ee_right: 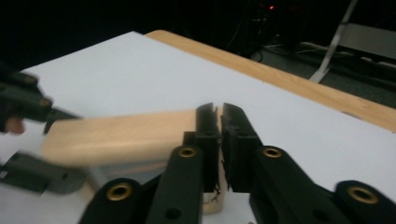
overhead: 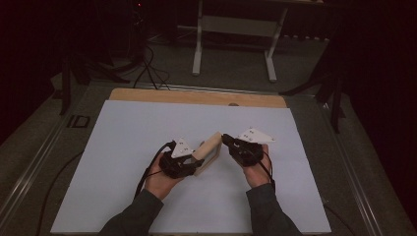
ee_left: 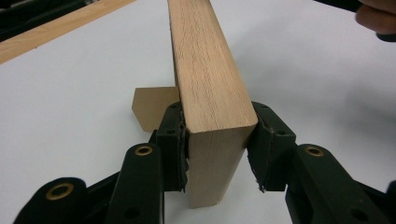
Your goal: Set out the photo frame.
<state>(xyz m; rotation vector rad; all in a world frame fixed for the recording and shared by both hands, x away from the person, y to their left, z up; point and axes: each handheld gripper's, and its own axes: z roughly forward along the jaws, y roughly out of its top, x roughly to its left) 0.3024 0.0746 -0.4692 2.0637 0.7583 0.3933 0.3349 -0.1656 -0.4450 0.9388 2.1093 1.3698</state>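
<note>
The left hand-held gripper [overhead: 196,158] is gripping a wooden block [overhead: 209,151], its two pads pressing on the block's opposite broad faces near one end. In the left gripper view the block [ee_left: 208,93] is running away from the jaws, narrow edge facing up, with its near end clamped between the black pads [ee_left: 173,140]. A thin tan piece [ee_left: 152,107] is showing behind the left pad; what it belongs to cannot be told.

The block is sitting near the middle of the white sheet [overhead: 123,147] that is covering the desk [overhead: 196,97], slightly toward the near edge. Whether it is resting on the sheet or being lifted clear of it cannot be told.

The right hand-held gripper [overhead: 226,139] is meeting the far end of the block. In the right gripper view its jaws are standing almost together, with a narrow slit between them, directly in front of the block's end [ee_right: 121,135]. Whether they are pinching a thin part of the wood or are simply shut against it cannot be told.

This arrangement is probably steadying the block at both ends, so that one hand can hold it while the other works on it.

Both forearms are entering from the near edge of the desk. The two hands are angling inward toward each other, with the grippers converging on the block.
</note>
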